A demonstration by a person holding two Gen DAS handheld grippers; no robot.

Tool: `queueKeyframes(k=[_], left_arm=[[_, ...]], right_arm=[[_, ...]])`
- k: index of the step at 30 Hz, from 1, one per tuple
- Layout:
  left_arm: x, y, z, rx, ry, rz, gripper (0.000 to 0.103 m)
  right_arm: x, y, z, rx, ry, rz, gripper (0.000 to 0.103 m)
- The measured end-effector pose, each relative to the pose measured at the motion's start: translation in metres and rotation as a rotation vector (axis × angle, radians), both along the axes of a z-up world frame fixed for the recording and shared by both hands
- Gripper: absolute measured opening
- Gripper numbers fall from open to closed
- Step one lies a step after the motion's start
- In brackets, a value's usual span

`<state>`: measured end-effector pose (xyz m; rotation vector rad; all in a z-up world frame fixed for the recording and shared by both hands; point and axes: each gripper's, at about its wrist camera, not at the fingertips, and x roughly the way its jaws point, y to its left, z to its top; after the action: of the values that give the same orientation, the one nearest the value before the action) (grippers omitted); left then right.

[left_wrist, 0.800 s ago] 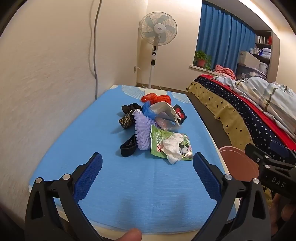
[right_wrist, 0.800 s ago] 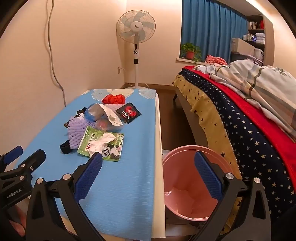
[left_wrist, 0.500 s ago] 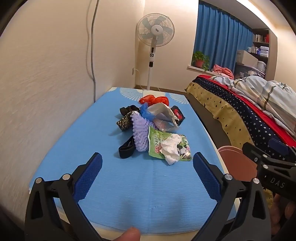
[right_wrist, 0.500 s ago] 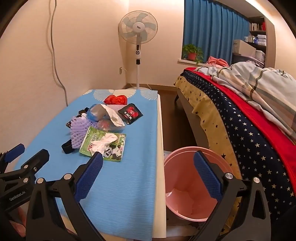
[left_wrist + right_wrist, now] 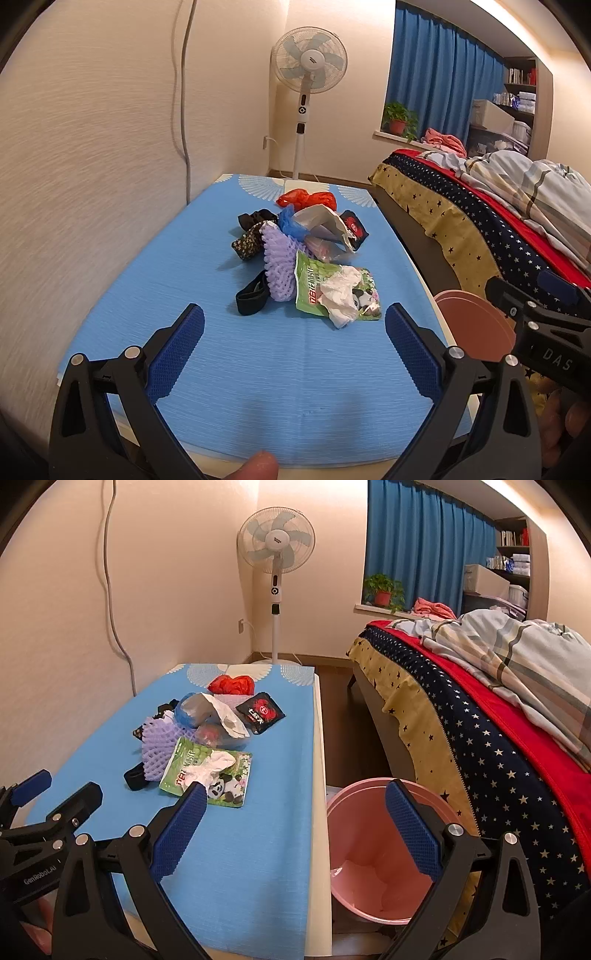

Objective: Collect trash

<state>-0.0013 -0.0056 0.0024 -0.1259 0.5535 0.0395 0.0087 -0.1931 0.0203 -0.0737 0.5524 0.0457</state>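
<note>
Hovering short of the trash pile, we hold both tongs, left gripper (image 5: 294, 338) and right gripper (image 5: 294, 818), wide and empty.
Ahead of our left tongs lies the crumpled tissue (image 5: 341, 293) on a green wrapper (image 5: 309, 286): light, soft, likely slippery, so we pinch the tissue's bunched middle; the pink bin (image 5: 373, 853) sits under our right tongs.

A home bedroom: made-up bed (image 5: 480, 686), standing fan (image 5: 276, 550), blue curtains (image 5: 421, 550), perhaps bookshelves.
</note>
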Motion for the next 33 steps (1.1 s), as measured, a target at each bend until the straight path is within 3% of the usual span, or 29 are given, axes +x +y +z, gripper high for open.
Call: queueKeyframes(k=[33], left_arm=[[-0.0009, -0.0020, -0.0016, 0.007, -0.001, -0.001, 0.095]], right_arm=[[-0.0016, 0.0069, 0.0039, 0.002, -0.009, 0.017, 0.089]])
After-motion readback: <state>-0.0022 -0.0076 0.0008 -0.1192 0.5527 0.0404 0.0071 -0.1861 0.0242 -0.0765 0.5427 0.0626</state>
